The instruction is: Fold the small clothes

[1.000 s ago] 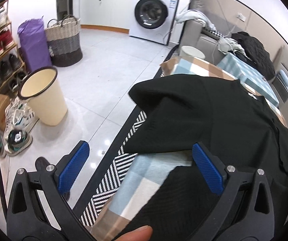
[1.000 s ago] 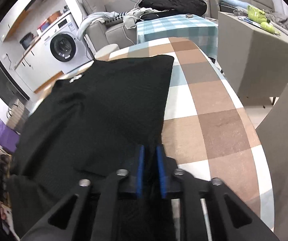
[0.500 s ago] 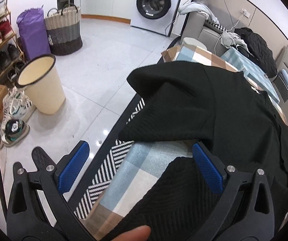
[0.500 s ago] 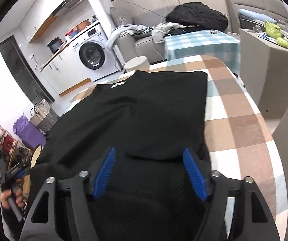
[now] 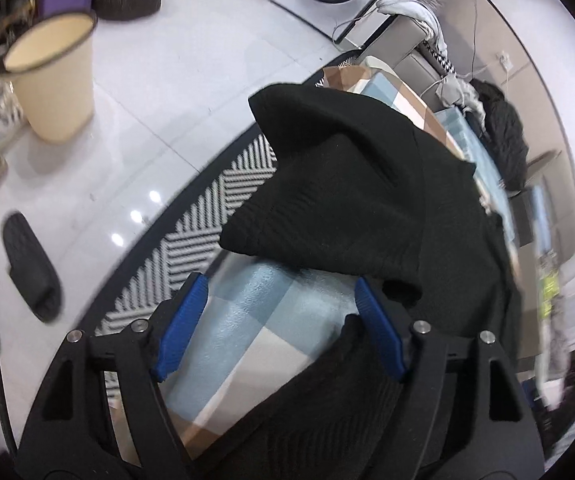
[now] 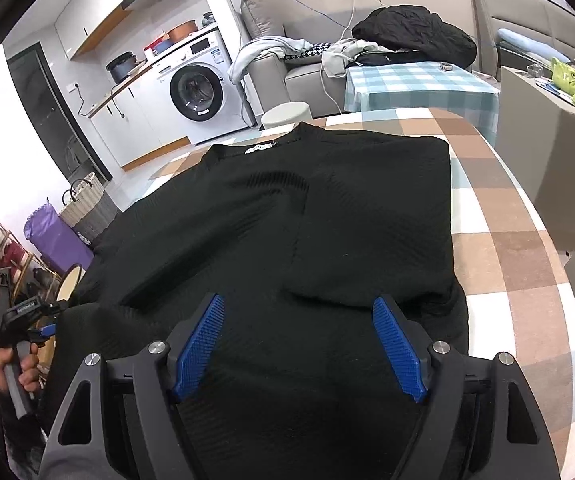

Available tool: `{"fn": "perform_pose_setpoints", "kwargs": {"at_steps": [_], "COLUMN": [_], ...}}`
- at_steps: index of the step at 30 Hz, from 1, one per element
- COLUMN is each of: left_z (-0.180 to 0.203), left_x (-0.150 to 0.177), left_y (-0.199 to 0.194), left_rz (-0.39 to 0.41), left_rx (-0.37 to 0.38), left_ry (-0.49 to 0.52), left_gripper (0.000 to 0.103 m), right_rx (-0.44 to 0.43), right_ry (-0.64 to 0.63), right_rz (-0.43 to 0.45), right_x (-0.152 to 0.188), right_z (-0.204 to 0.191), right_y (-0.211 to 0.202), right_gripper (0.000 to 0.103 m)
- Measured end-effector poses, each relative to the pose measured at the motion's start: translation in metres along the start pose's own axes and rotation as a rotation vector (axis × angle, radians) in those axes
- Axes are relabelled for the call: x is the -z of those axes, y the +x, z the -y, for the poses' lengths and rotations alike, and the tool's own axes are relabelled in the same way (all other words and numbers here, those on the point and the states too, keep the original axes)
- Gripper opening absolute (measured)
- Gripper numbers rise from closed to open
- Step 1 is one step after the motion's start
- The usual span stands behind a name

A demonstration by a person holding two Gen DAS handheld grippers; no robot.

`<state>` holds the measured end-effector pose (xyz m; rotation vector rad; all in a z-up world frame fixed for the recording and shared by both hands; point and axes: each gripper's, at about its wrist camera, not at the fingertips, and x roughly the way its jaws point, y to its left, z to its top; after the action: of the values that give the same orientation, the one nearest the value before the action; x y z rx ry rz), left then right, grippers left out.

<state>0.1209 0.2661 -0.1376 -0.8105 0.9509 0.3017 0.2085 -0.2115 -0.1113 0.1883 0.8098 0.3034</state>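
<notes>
Left wrist view: the left gripper [image 5: 279, 322], its blue fingers [image 5: 183, 326] spread but just narrowing, frames bare checked desk [image 5: 243, 320]; the black top [image 5: 367, 200] lies just beyond, its hem under the right-hand finger.

Right wrist view: the right gripper [image 6: 299, 344] hovers with spread fingers [image 6: 397, 348], nothing pinched, over the top's near edge on the desk.

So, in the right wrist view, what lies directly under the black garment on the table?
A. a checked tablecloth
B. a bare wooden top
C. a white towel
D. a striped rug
A: the garment lies on a tablecloth of brown, white and pale blue squares, which shows along its right side.
</notes>
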Motion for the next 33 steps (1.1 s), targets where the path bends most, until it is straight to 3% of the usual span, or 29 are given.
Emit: {"fn": "perform_pose_setpoints", "kwargs": {"at_steps": [6,13,16,20,23,27,28,33], "left_z": [-0.009,-0.008,-0.011,-0.016,-0.015,-0.015,-0.013,-0.010], "left_x": [-0.012,-0.029,-0.035,-0.040,-0.041,-0.037,-0.036,-0.039], "left_y": [0.027,0.048,0.056,0.055,0.051,0.043,0.040,0.041], "left_rz": [-0.039,-0.040,-0.046,-0.005,0.046,0.093,0.103,0.079], "left_rx": [0.087,0.127,0.136,0.131,0.120,0.113,0.127,0.131], "left_ry": [-0.087,-0.121,-0.152,-0.198,-0.191,-0.184,-0.179,-0.185], "left_gripper": [0.074,0.074,0.065,0.038,0.023,0.014,0.007,0.015], "right_rx": [-0.003,-0.004,-0.001,0.000,0.003,0.005,0.004,0.003], "right_ry": [-0.020,-0.023,-0.026,-0.023,-0.020,-0.020,-0.020,-0.015], "right_rz": [0.000,-0.005,-0.006,-0.001,-0.006,-0.010,-0.008,-0.009], "right_x": [0.001,0.001,0.001,0.003,0.004,0.006,0.006,0.008], "right_z": [-0.008,-0.011,-0.012,-0.010,-0.010,-0.010,-0.010,-0.009], "right_y": [0.002,0.004,0.002,0.000,0.000,0.000,0.000,-0.002], "right_gripper": [0.079,0.079,0.079,0.079,0.079,0.079,0.079,0.079]}}
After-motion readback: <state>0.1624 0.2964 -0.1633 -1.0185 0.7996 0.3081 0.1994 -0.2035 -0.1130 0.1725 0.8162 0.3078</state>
